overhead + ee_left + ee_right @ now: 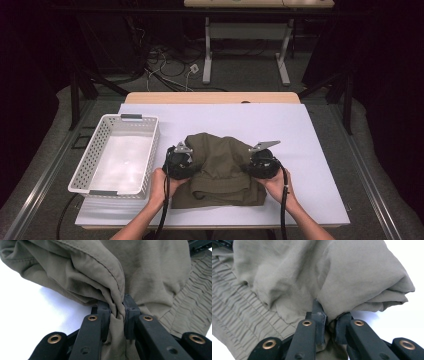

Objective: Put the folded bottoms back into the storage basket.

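Observation:
An olive-green garment [220, 167] with a gathered elastic band lies bunched on the white table [310, 150], near its front edge. My left gripper [178, 161] holds the garment's left side; in the left gripper view its jaws pinch a fold of cloth [117, 311] between them. At the garment's right side sits my right gripper [262, 162], and in the right gripper view its jaws are clamped on a bunch of the fabric [330, 315]. The elastic waistband [239, 312] runs off to the left in that view.
A white perforated basket [100, 145] stands at the table's left with nothing in it. Beyond the far edge are a second table's legs [207, 50] and cables on the floor. Bare white surface lies behind and to the right of the garment.

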A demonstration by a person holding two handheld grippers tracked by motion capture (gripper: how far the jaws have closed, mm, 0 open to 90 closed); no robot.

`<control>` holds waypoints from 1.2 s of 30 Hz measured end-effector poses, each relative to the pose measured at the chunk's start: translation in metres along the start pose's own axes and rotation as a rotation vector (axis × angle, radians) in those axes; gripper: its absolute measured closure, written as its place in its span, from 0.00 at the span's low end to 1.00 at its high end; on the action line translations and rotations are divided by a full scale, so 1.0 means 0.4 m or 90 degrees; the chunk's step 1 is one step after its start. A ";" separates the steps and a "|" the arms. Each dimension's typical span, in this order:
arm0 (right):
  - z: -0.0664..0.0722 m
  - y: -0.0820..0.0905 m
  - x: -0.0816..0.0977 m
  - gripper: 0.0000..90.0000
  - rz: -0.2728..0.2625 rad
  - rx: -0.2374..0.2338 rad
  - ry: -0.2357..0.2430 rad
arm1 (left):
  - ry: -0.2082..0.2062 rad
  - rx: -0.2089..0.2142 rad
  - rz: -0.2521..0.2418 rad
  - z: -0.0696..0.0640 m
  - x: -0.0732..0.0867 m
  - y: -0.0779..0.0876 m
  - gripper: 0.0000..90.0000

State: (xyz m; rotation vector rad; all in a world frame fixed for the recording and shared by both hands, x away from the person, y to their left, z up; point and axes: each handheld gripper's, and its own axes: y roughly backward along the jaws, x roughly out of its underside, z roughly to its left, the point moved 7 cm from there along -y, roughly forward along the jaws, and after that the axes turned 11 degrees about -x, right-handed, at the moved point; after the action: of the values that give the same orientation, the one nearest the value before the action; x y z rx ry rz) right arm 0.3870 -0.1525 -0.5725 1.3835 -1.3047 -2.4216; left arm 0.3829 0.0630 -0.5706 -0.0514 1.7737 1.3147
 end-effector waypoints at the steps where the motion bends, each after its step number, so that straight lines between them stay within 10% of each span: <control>1: 0.003 0.003 0.000 0.91 0.008 0.001 -0.002 | -0.006 -0.002 0.000 -0.001 -0.002 0.002 0.89; 36: 0.038 0.031 -0.030 0.92 -0.011 -0.013 0.028 | -0.037 0.012 -0.003 -0.015 -0.039 0.053 0.89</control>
State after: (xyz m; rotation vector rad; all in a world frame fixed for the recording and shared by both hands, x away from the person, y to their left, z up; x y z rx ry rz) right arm 0.3791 -0.1455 -0.5522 1.4393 -1.2596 -2.3944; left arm 0.3776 0.0604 -0.5441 -0.0068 1.7365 1.2834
